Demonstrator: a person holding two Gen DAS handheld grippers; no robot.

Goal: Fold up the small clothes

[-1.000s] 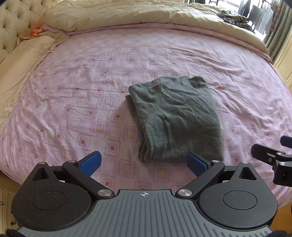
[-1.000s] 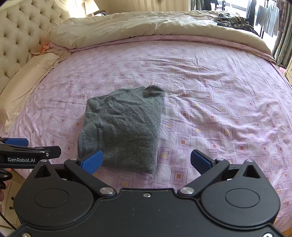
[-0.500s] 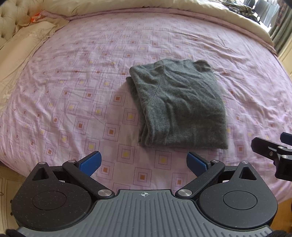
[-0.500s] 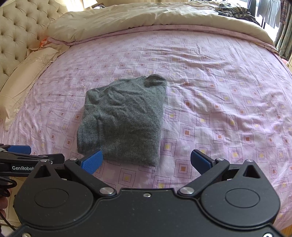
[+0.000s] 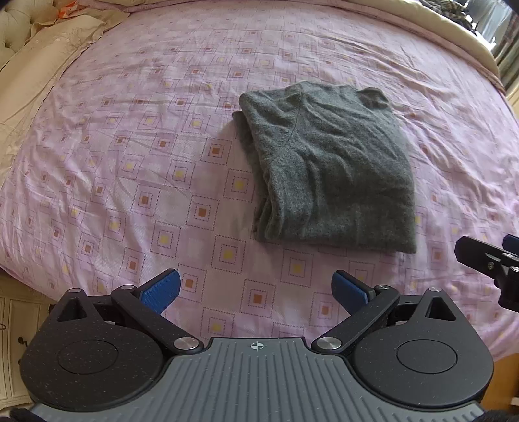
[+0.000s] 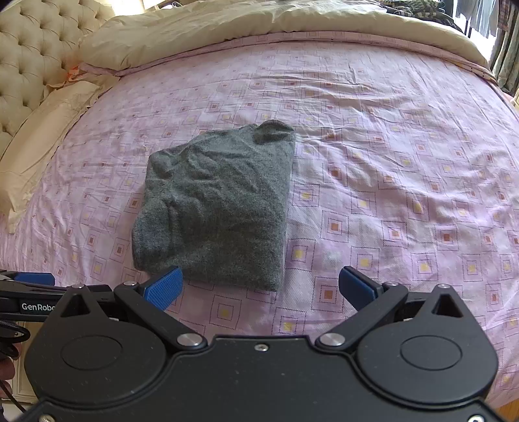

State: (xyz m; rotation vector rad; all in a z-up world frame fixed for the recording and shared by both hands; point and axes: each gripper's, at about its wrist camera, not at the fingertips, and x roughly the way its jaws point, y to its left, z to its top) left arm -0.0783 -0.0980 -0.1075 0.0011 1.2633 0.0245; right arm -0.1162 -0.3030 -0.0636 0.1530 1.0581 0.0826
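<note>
Both claws, left claw (image 5: 256,289) and right claw (image 6: 261,287), have dipped toward the folded grey sweater (image 5: 327,168), wide and empty.

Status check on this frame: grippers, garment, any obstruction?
Left gripper open, empty. Right gripper open, empty, short of the cloth. Grey garment folded, flat on pink sheet. Nothing in the way.

Right gripper (image 5: 499,259) cut by frame edge; dark clothes (image 6: 418,6) at far bed edge cropped, unidentifiable.

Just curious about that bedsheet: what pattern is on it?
The bedsheet is pale lilac with nested squares, centred yellow or orange. Right wrist view shows it best.
</note>
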